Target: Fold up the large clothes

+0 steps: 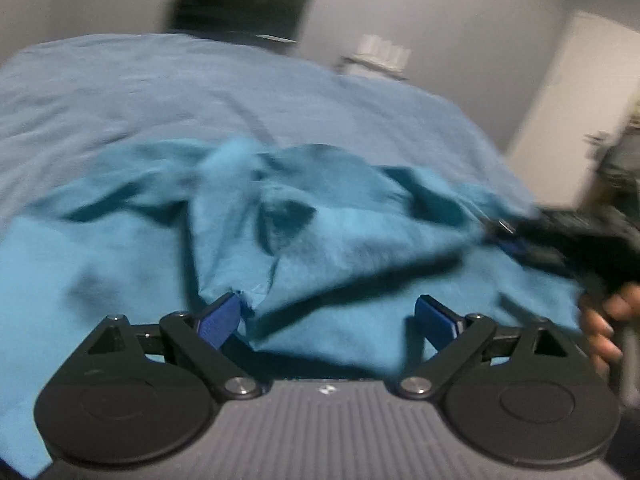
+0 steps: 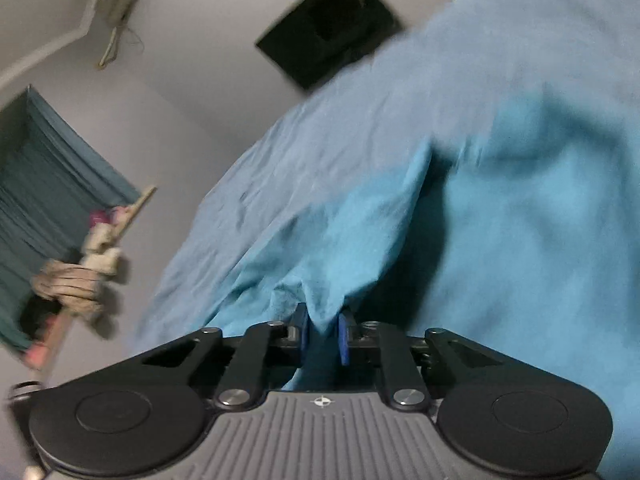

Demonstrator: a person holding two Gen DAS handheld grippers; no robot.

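A teal garment [image 1: 320, 240] is lying crumpled on a bed covered with a blue sheet [image 1: 160, 92]. It is spreading over the near part of the bed, with many folds and a raised ridge in its middle.

The left tongs [image 1: 328, 318] are standing wide apart just above the cloth. Their blue pads [image 1: 218, 320] are not pressing on anything; the left pad is sitting close beside a bunched edge of the garment, and I cannot tell if it is touching.

The right tongs [image 2: 323, 334] are nearly together and are clamping a gathered fold of the garment between the blue pads, so the cloth is rising from them in a pinched ridge. In the left view these tongs [image 1: 516, 240] are appearing blurred at the garment's right edge, with a hand [image 1: 604, 320] below them.

Behind the bed a dark screen [image 1: 244, 0] is hanging on the grey wall.
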